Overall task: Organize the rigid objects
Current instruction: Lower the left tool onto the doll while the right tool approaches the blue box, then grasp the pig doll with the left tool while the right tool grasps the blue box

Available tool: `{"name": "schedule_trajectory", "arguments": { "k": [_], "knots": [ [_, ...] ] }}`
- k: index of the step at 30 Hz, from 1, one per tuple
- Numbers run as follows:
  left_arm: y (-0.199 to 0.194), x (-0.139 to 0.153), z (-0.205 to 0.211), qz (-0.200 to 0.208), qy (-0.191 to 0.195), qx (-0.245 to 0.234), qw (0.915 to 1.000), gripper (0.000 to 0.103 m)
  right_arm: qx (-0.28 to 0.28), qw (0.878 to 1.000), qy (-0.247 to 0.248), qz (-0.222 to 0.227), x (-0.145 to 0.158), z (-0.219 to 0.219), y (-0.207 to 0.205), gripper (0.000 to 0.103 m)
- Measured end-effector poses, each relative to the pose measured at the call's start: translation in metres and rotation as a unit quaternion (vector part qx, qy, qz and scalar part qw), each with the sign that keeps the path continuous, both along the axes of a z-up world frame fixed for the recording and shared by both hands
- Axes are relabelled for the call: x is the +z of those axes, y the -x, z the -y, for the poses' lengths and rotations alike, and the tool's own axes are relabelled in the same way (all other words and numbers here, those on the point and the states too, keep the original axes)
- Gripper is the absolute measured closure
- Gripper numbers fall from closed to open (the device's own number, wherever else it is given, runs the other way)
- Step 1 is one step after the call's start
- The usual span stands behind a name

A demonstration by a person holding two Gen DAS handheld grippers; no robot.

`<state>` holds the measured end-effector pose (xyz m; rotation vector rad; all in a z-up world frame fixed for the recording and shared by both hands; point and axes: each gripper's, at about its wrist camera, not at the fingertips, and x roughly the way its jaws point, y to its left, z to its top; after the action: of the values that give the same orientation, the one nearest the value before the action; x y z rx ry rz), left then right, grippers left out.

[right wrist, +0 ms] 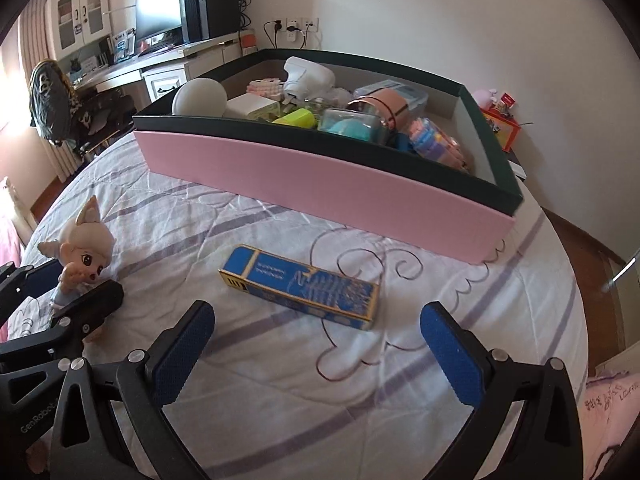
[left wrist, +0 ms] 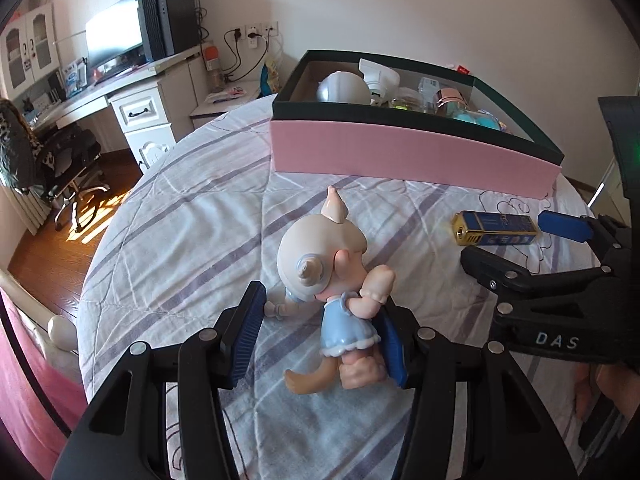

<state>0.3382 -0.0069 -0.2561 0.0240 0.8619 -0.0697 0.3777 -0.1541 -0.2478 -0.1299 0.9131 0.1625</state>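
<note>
A small doll figure in a blue dress, with a pale head and horns, stands on the striped bedspread. My left gripper is shut on it, the blue pads pressing its arm and its skirt. From the right wrist view the doll shows at the left between the left gripper's fingers. A blue and gold carton lies flat just ahead of my right gripper, which is open and touches nothing. From the left wrist view the carton lies at the right gripper's fingertips.
A wide pink box with a dark green rim stands behind on the bed, holding several toys and containers. A desk with a monitor and an office chair stand at the back left beyond the bed's edge.
</note>
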Motion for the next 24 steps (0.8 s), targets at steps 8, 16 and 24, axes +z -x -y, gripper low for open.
{"name": "schedule_trajectory", "arguments": {
  "k": [8, 16, 24],
  "knots": [
    [0.0, -0.002, -0.002, -0.002, 0.003, -0.004, 1.0, 0.049, 0.021, 1.0, -0.009, -0.004, -0.003, -0.002, -0.004, 0.019],
    [0.011, 0.001, 0.007, 0.003, 0.004, -0.015, 0.9999, 0.049, 0.032, 0.999, -0.021, 0.006, 0.002, -0.003, 0.025, 0.019],
    [0.041, 0.023, 0.011, 0.039, 0.005, -0.019, 0.9991, 0.049, -0.001, 0.998, -0.061, 0.034, 0.017, 0.015, 0.069, 0.019]
  ]
}}
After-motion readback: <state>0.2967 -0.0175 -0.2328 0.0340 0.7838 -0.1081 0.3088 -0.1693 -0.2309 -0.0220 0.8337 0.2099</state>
